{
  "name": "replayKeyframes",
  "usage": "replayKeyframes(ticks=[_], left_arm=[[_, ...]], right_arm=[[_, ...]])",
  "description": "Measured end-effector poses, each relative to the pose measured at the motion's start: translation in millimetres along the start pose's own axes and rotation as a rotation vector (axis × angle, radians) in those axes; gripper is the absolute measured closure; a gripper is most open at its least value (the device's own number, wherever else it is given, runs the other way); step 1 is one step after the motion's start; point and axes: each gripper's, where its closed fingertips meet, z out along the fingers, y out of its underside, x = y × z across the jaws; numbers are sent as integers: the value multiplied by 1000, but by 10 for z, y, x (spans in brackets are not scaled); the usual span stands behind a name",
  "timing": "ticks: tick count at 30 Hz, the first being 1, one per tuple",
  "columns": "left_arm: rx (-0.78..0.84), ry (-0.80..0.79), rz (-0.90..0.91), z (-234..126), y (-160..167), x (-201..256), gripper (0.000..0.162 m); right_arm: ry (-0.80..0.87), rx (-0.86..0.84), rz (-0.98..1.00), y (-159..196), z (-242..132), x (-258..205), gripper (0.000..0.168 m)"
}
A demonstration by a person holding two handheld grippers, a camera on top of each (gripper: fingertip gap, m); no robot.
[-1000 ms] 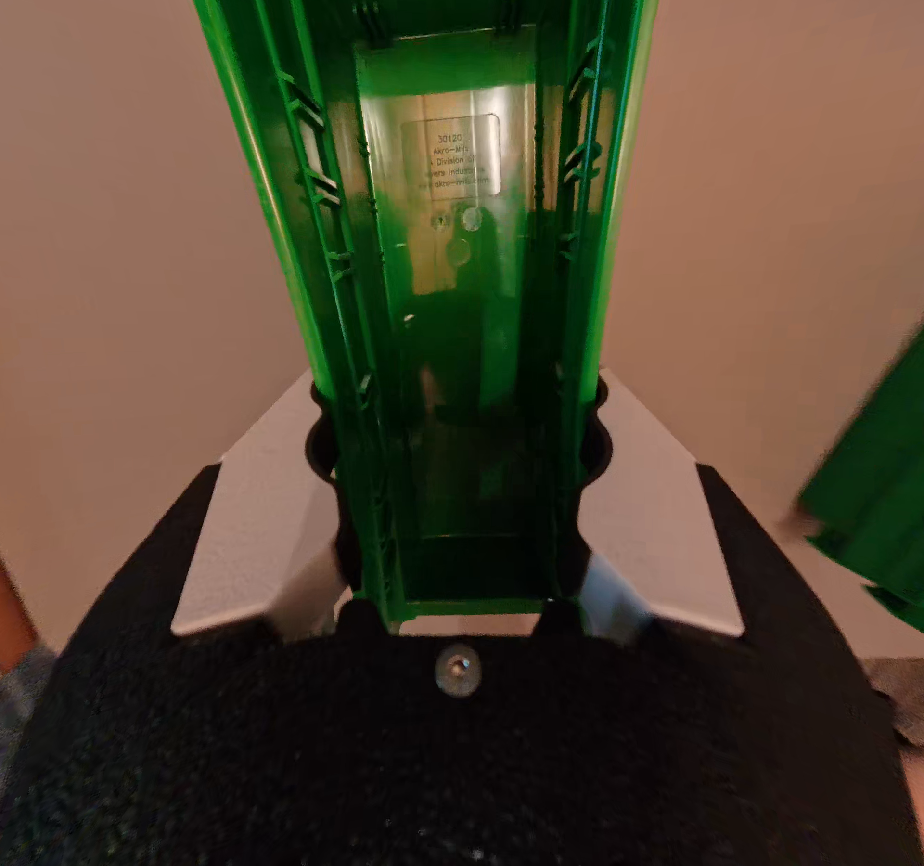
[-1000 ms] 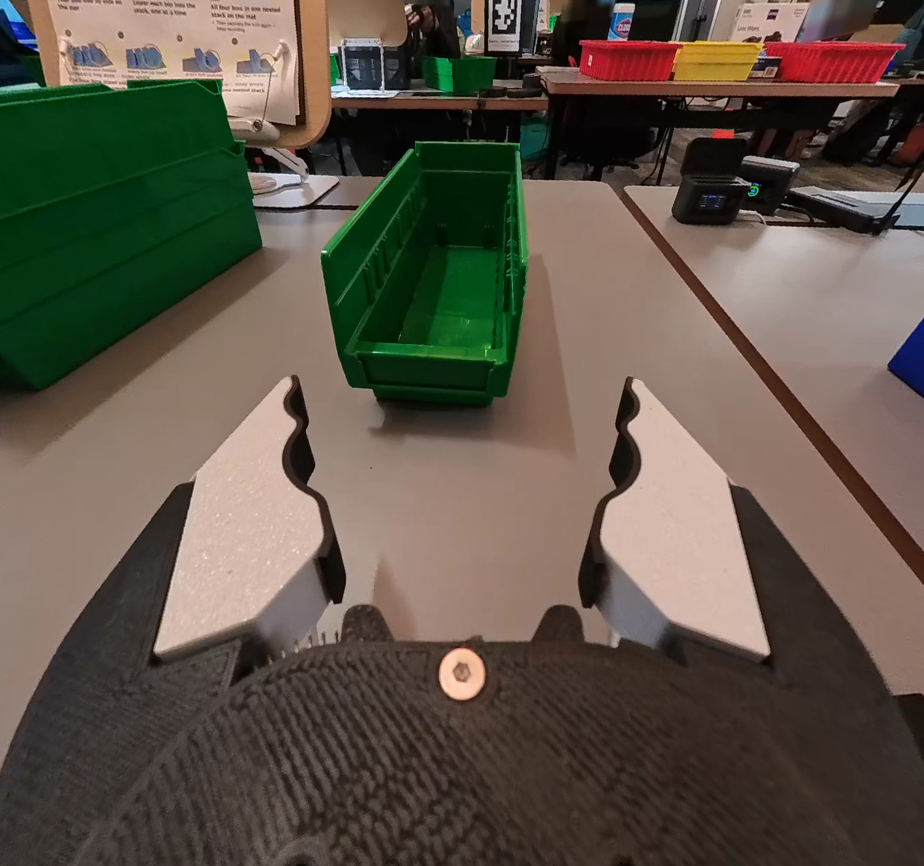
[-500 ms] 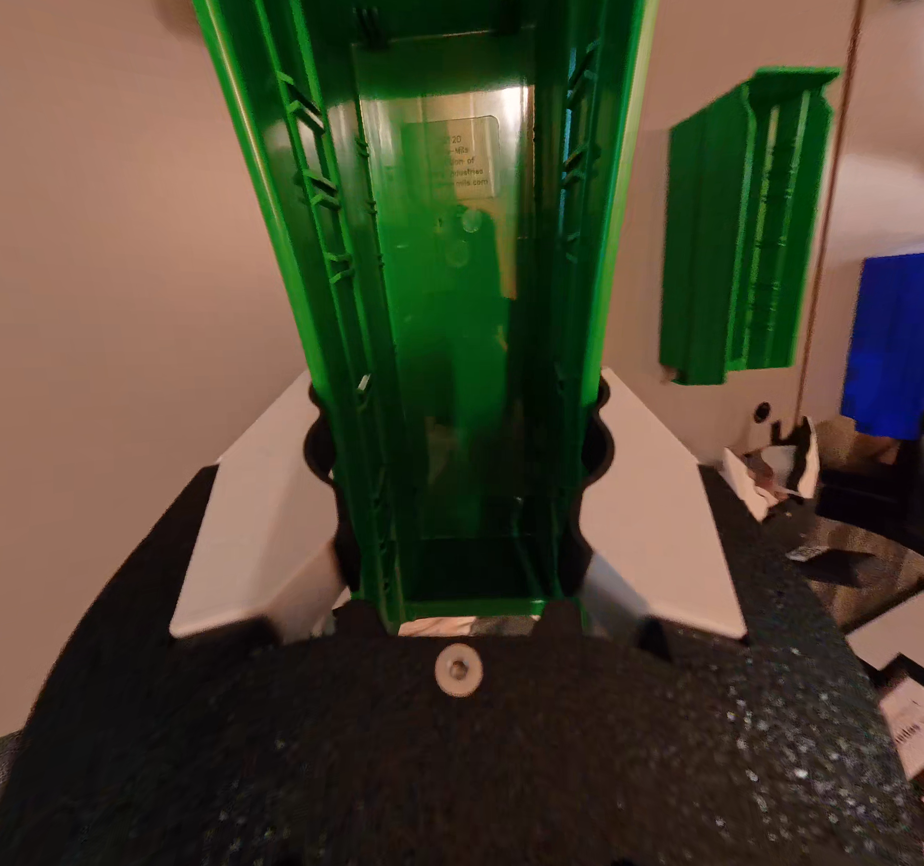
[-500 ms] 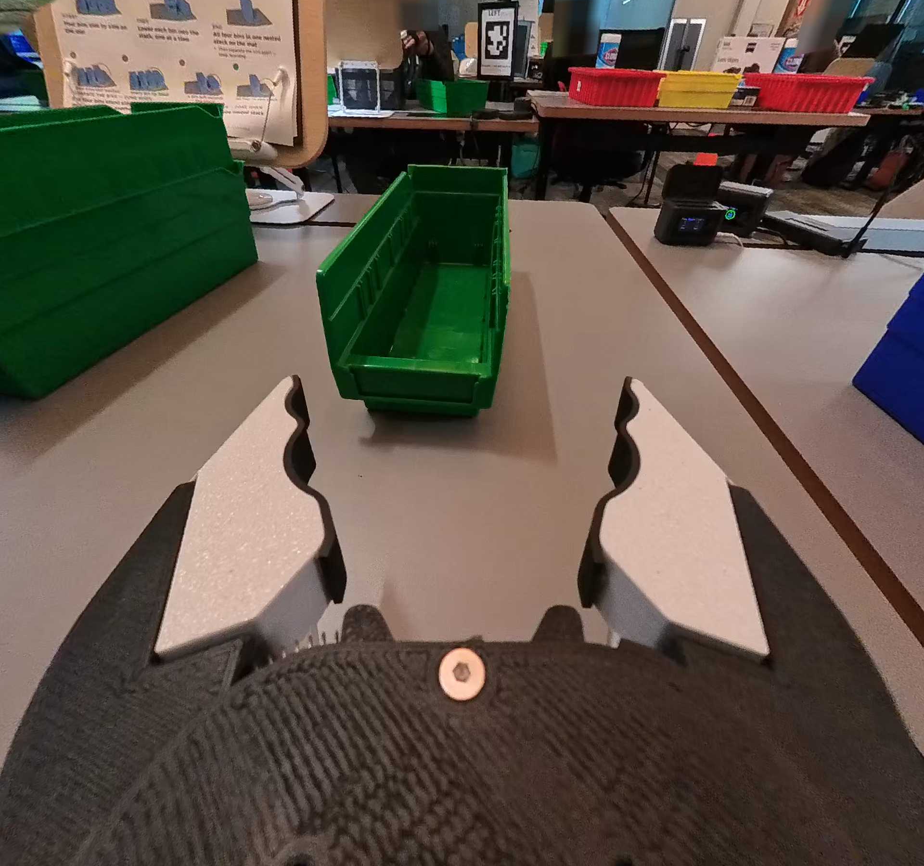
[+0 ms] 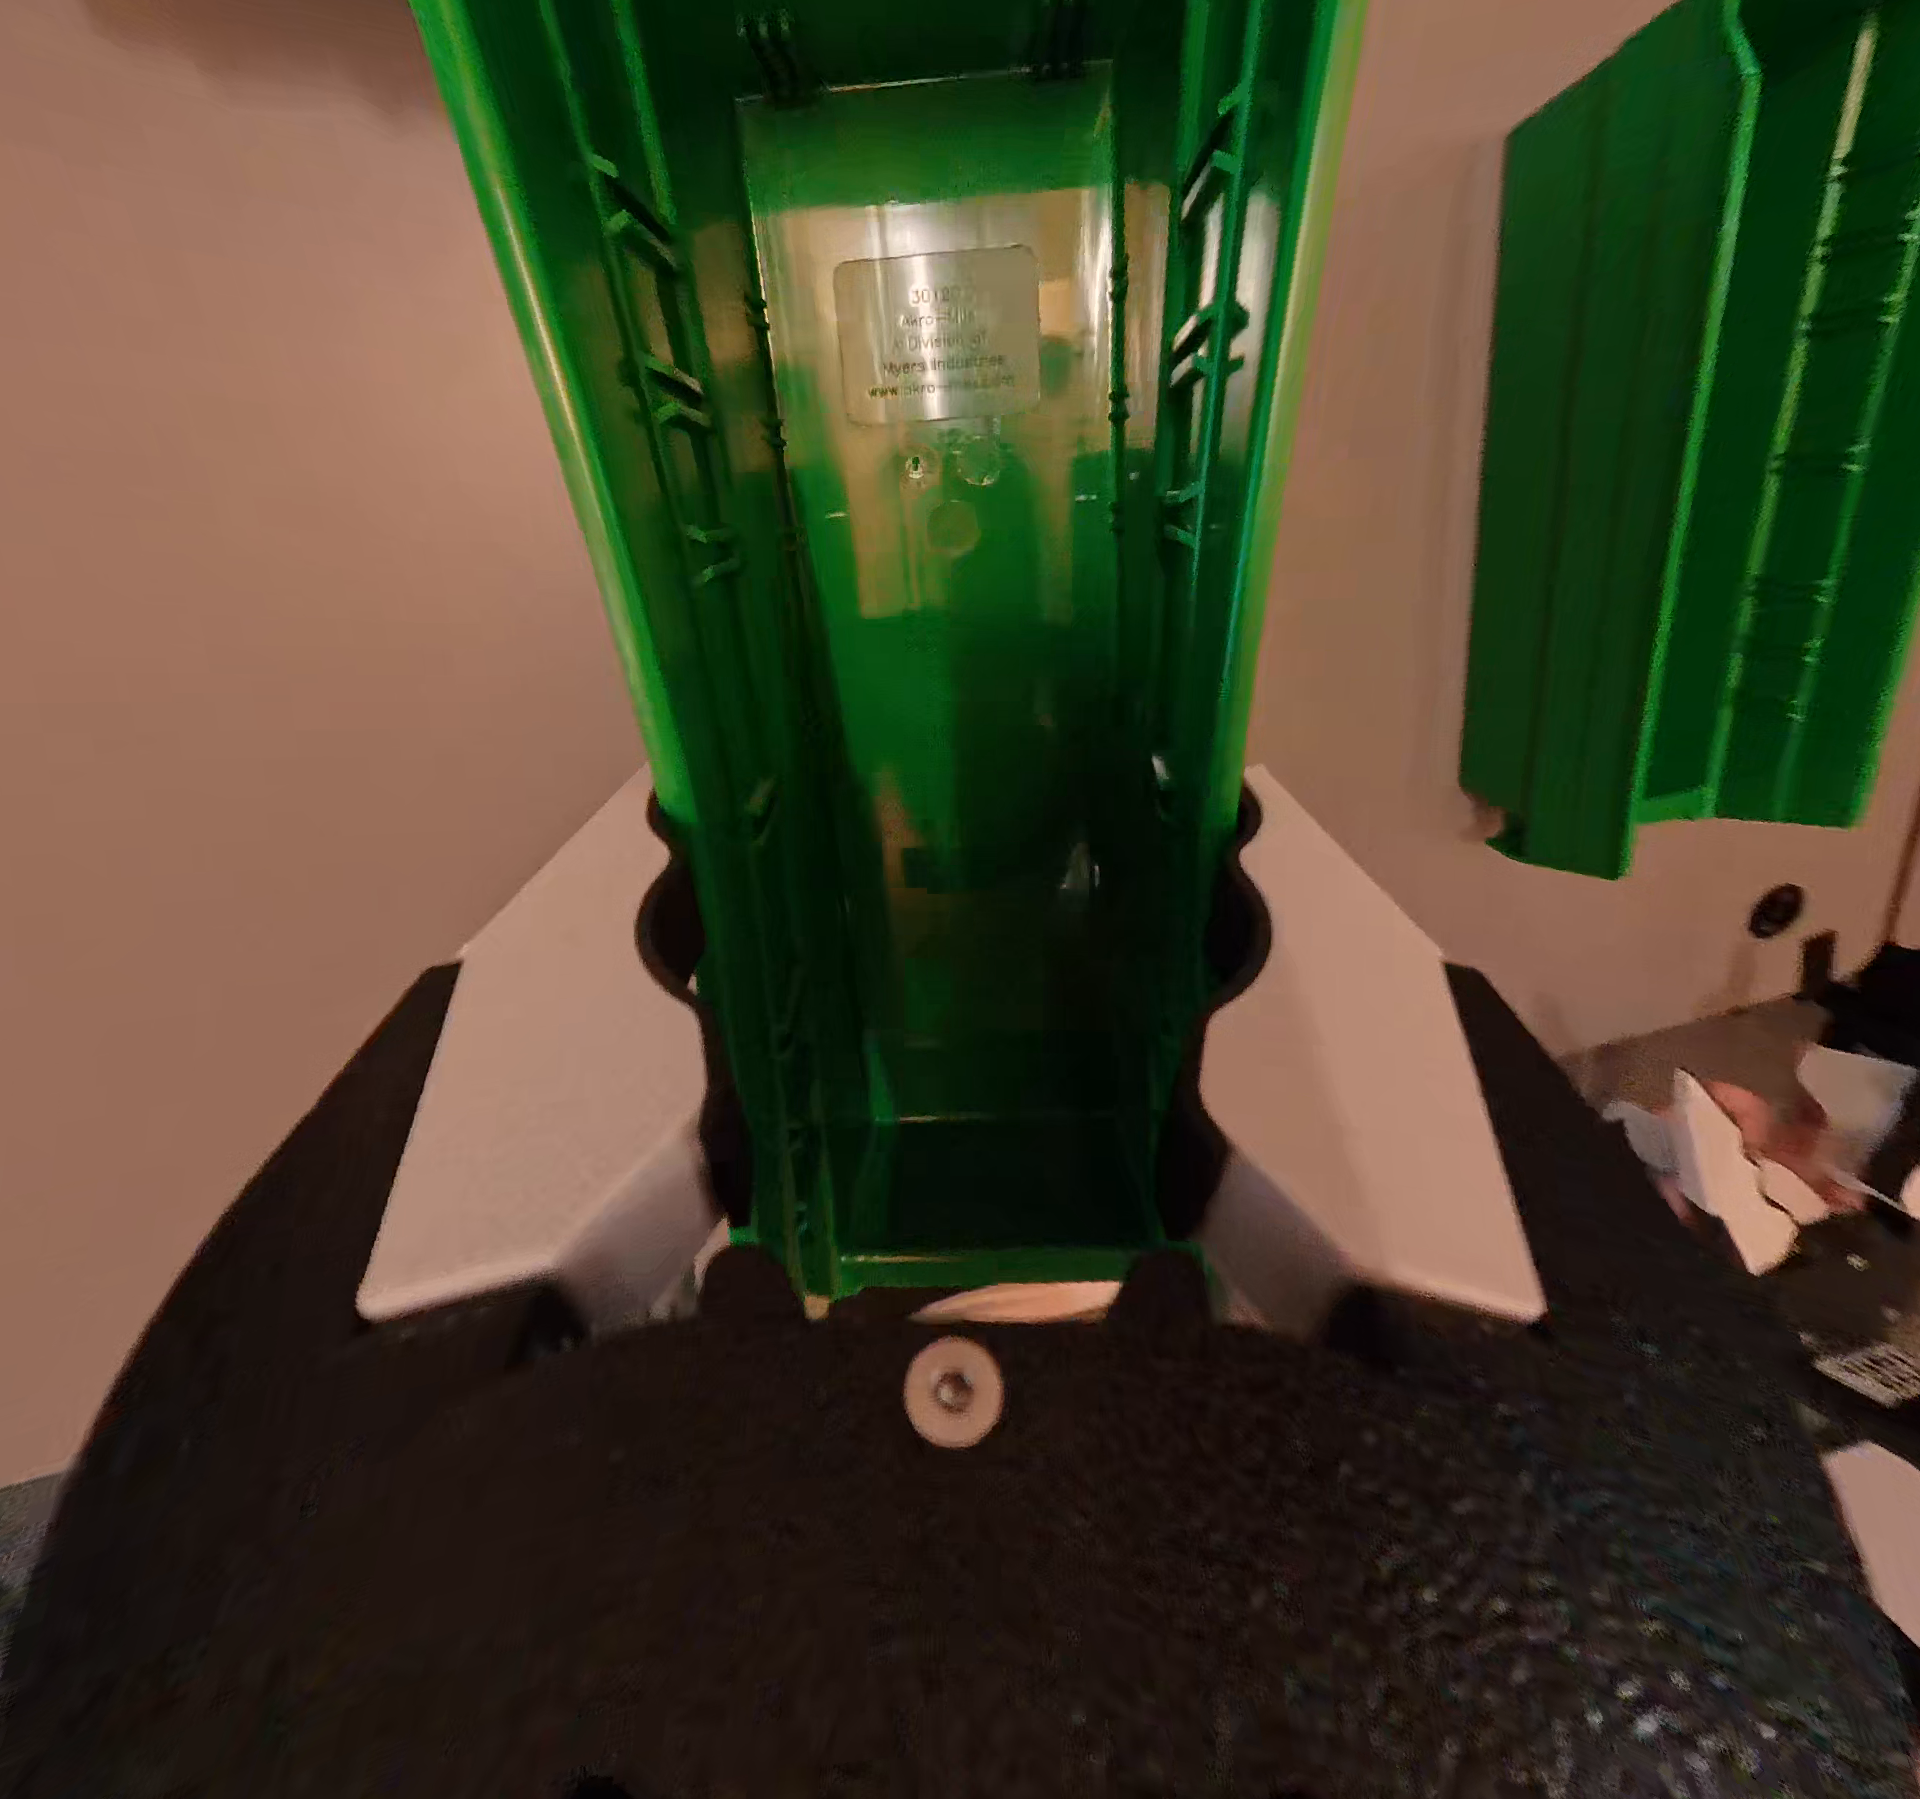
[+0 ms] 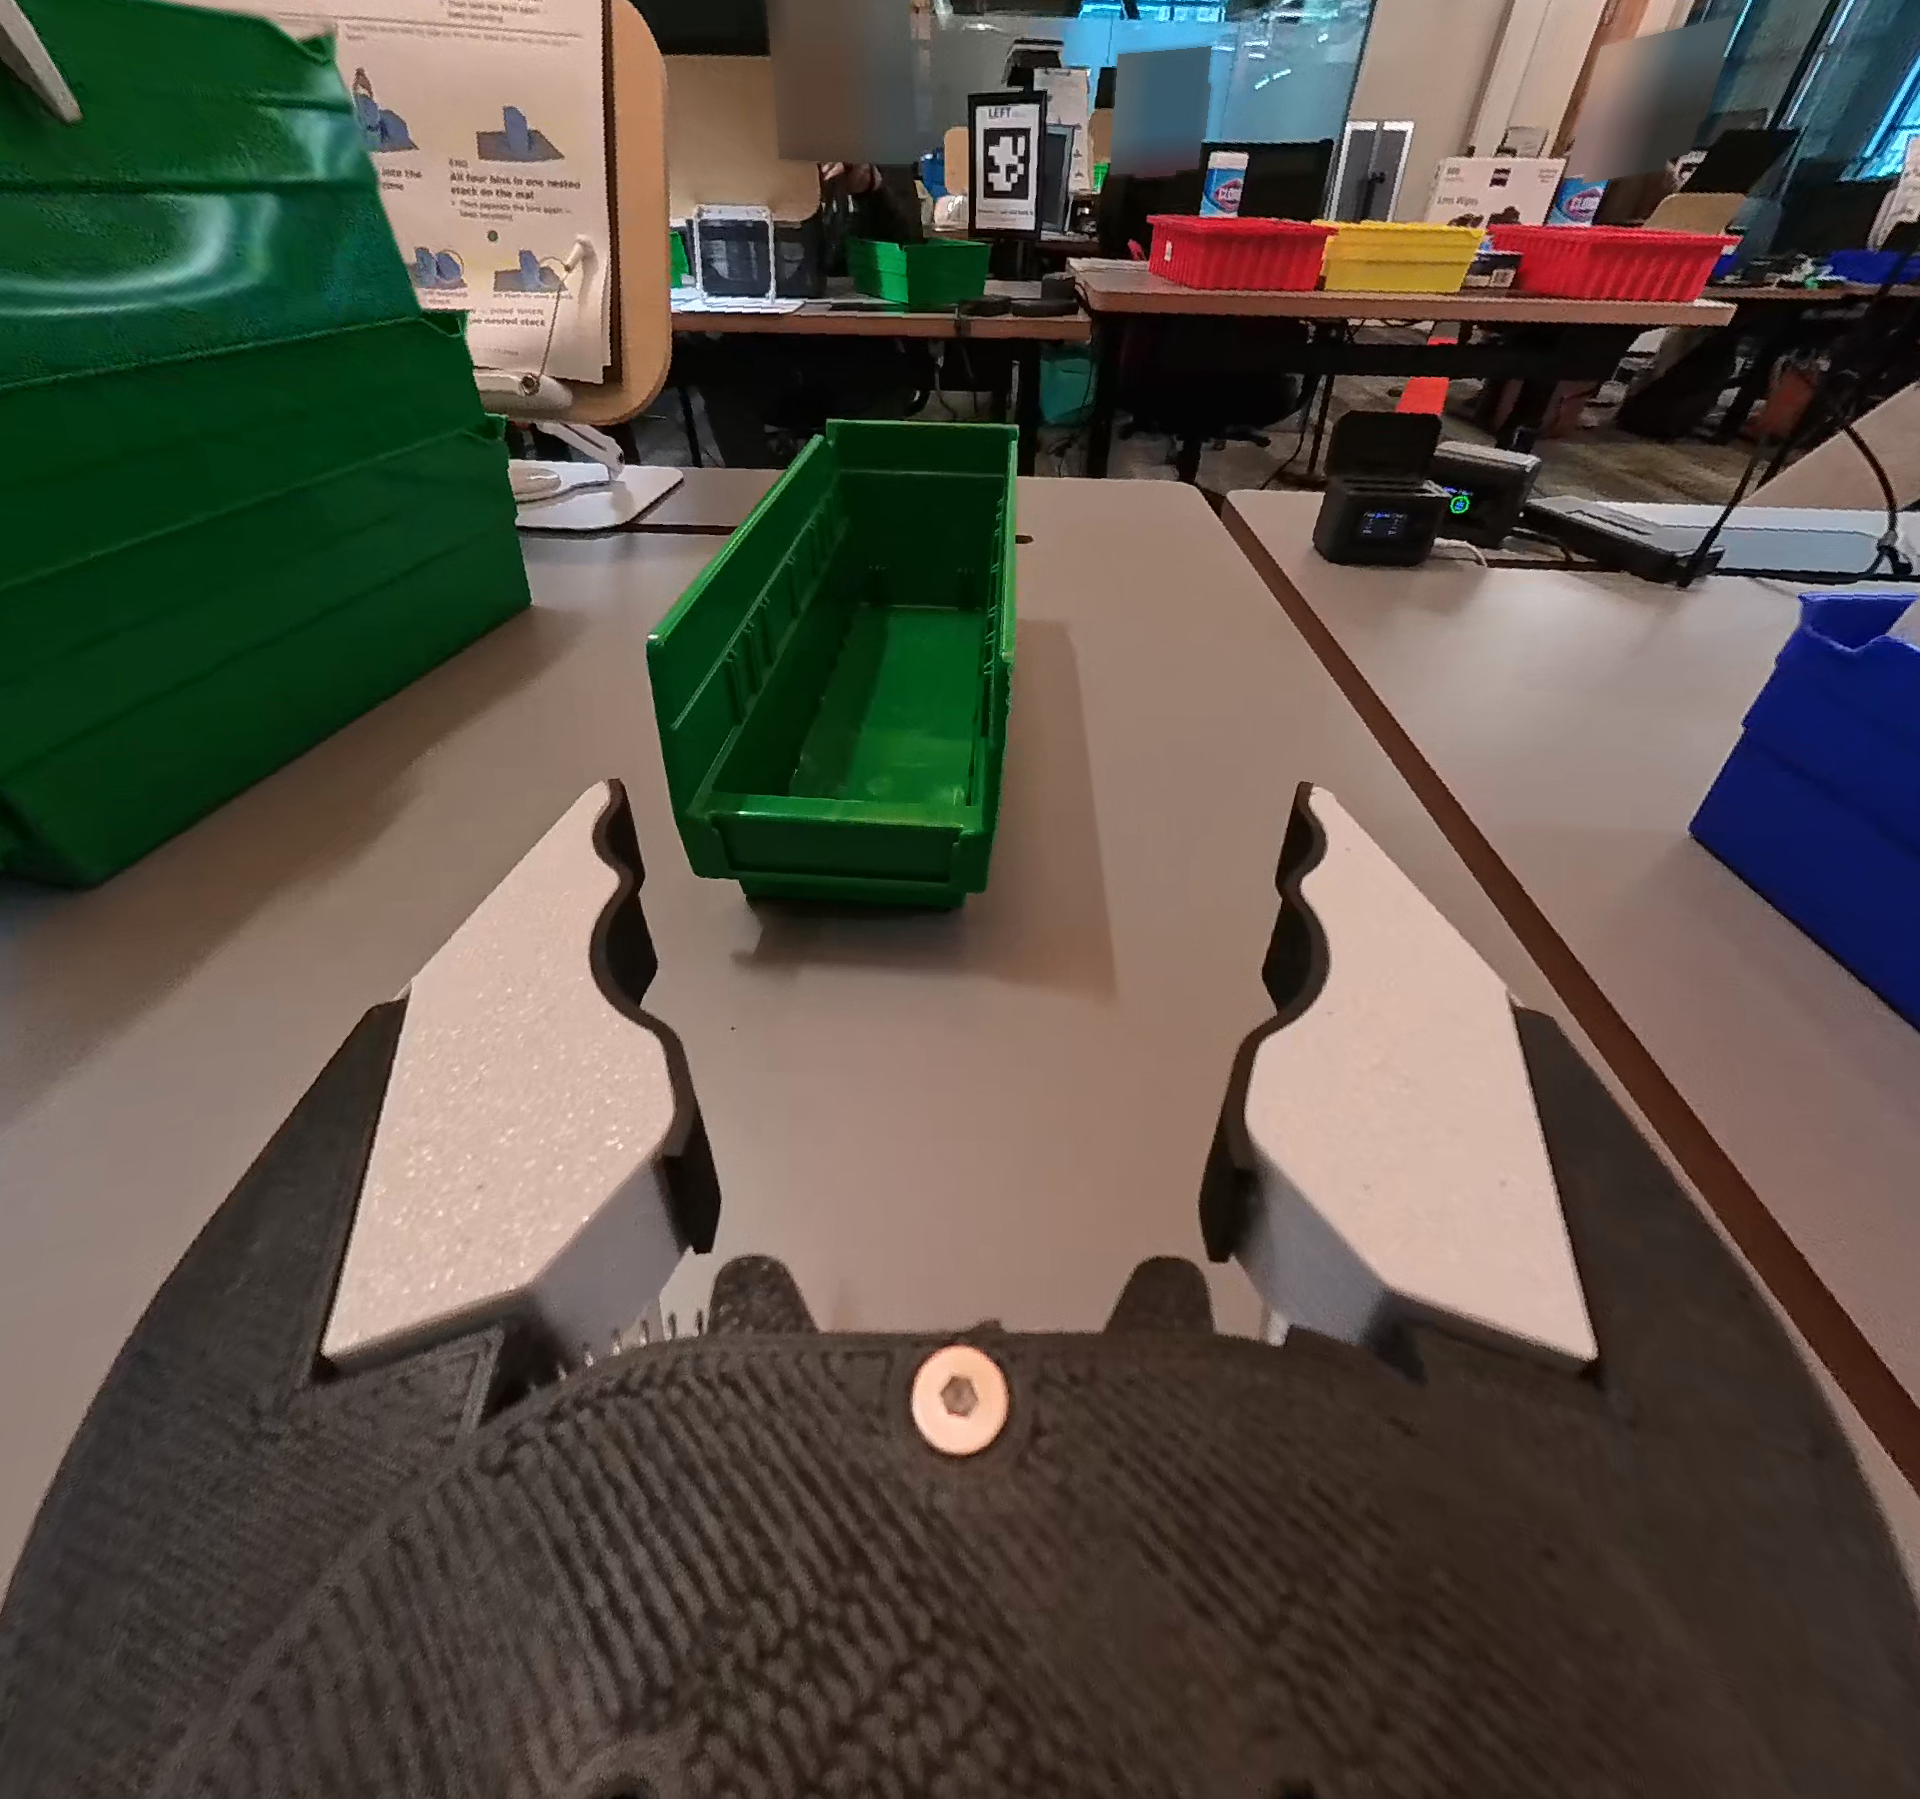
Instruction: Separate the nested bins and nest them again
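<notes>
The held bin (image 5: 935, 606) is clamped between the fingers of the left claw (image 5: 951, 918), which pinch its two long walls from outside near one end; its long axis runs straight out along the fingers, open side toward the camera. In the left wrist view a second green bin (image 5: 1704, 419) shows off to the right against the table (image 5: 260, 502). The right wrist view shows a lone bin (image 6: 862, 679) standing upright on the table, directly ahead of the right claw (image 6: 956, 970), whose fingers are spread wide and hold nothing. That bin's long axis points away from the right claw, short end nearest. A stack of green bins (image 6: 208, 502) fills that view's left side, and a blue bin (image 6: 1829, 773) sits on the neighbouring table. The carried bin probably goes down next, its length matched to whichever bin receives it.
</notes>
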Motion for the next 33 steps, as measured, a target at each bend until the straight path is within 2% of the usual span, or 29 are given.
replayKeyframes(ticks=[14, 22, 29, 33], left_arm=[[97, -114, 67, 502, 60, 55, 64], [134, -132, 71, 571, 83, 55, 59], [139, -152, 83, 607, 84, 59, 44], [105, -156, 67, 635, 97, 44, 50]], right_arm=[[1, -12, -8, 45, 26, -8, 47], [1, -24, -20, 72, 39, -19, 47], [6, -41, -26, 124, 46, 12, 47], [18, -37, -7, 133, 38, 70, 47]])
